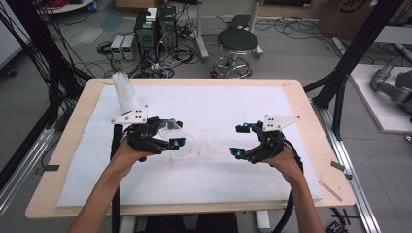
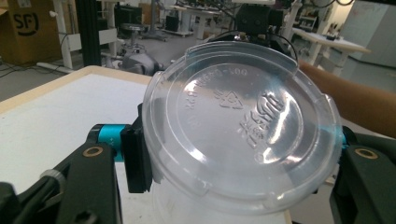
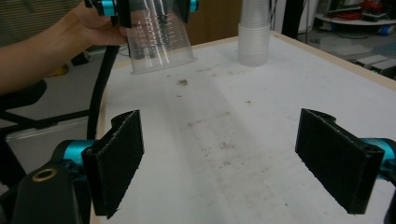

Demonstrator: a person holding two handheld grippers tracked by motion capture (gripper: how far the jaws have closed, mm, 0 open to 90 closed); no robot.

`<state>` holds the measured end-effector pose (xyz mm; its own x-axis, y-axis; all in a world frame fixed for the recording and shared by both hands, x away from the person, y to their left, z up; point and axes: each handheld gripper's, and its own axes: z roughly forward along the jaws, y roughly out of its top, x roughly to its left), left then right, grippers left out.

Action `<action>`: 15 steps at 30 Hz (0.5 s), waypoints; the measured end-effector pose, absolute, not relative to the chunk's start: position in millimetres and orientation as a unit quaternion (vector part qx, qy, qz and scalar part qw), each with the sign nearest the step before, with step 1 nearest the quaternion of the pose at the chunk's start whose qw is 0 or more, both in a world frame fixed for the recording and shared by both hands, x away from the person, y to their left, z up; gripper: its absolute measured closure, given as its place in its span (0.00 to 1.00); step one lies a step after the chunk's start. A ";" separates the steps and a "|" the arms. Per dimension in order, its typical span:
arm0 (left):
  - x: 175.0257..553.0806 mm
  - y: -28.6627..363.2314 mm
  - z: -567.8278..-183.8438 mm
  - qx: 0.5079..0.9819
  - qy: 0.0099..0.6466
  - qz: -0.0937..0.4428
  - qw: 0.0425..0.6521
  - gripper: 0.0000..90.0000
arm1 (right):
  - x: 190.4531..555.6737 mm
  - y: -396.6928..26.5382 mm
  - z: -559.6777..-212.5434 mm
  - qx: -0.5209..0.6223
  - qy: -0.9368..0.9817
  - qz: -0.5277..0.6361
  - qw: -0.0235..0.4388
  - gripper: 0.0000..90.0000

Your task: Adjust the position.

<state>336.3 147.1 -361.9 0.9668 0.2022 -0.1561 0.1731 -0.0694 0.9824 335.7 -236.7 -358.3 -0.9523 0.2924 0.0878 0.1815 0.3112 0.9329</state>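
The left gripper (image 1: 171, 132) is clenched on a clear plastic cup (image 3: 159, 39), pads pressing its thin wall from both sides, and holds it tipped over the white mat (image 1: 218, 116) at the left of the table; its own camera looks straight at the cup's round moulded end (image 2: 240, 126). The right gripper (image 1: 240, 141) hangs apart to the right, jaws spread wide with nothing between them. That cup looks feather-light, thin and springy, so a hard squeeze would likely buckle it and the slick wall could slide; the stiffer band near the rim seems the safer hold. A stack of cups (image 1: 125, 92) stands at the far left of the mat. The mat is stained and dull, on a pale wooden table (image 1: 311, 145). Beyond it: a black stool (image 1: 237, 43), computer boxes (image 1: 155, 29) and tangled cables on a grey floor.
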 end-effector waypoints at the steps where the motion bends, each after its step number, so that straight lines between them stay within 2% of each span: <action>1: 336.2 145.8 -362.4 0.730 0.131 0.010 0.671 0.41 | 336.0 -234.3 -357.3 0.144 0.809 0.567 0.046 0.17; 15: 329.1 124.5 -366.5 0.720 0.117 0.002 0.684 0.42 | 340.5 -191.6 -353.9 0.078 0.810 0.582 -0.005 0.17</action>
<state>329.1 124.5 -366.5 0.9725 0.1717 -0.1574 0.1661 -0.0377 0.9854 340.5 -191.6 -353.9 -0.9878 0.1200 0.0990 0.1321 0.3108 0.9413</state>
